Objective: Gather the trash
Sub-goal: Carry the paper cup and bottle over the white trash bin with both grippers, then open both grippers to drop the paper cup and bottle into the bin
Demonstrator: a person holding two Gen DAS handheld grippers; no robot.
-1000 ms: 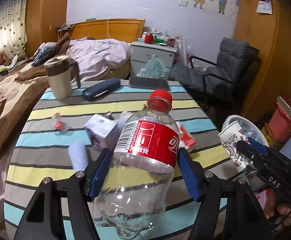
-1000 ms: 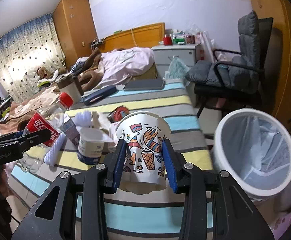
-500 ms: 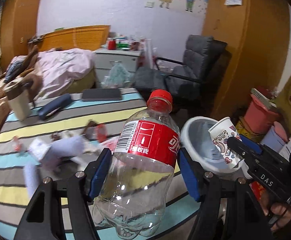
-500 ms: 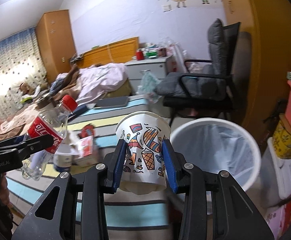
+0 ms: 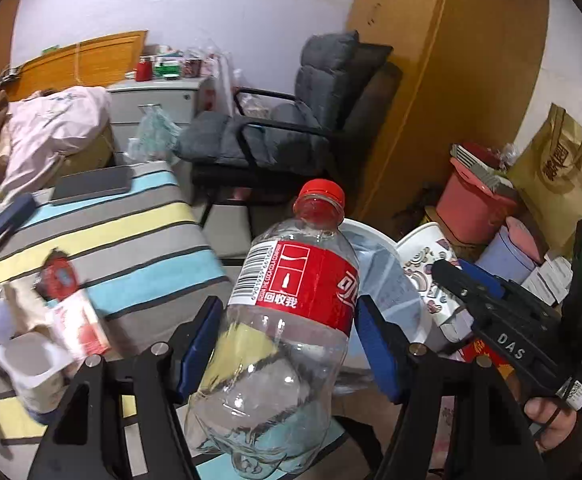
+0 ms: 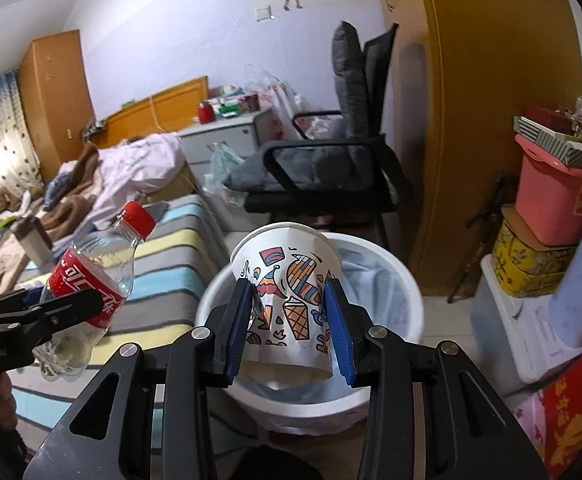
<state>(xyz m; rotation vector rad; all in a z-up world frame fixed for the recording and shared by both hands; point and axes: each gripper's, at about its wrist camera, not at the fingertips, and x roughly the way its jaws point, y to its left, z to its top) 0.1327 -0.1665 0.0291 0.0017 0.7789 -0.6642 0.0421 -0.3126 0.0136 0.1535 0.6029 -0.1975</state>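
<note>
Two grippers are up, each with one piece of trash in it. The left gripper (image 5: 289,344) has its two blue-padded fingers (image 5: 201,338) pressed against the sides of one clear plastic bottle (image 5: 279,344), empty, with a red cap and a red label, held upright in its own camera. The right gripper (image 6: 289,320) has its two blue pads clamped on one paper cup (image 6: 287,284) printed with ice-cream cones and other doodles, mouth up and leaning a little; the cup's wall is dented where the fingers bite. That cup sits over the open mouth of one white trash bin (image 6: 407,280) lined with a pale blue bag, standing on the floor just beside the striped table (image 6: 175,252). From the right wrist the bottle hangs off to the left, above the table's edge and beside the bin. On the tablecloth I count one dark phone (image 5: 91,184), one dark blue case (image 5: 5,220), one white yogurt-style cup (image 5: 31,364) and a red-and-white carton (image 5: 81,320), blurred. One grey padded chair (image 5: 287,120) stands behind the bin.
</note>
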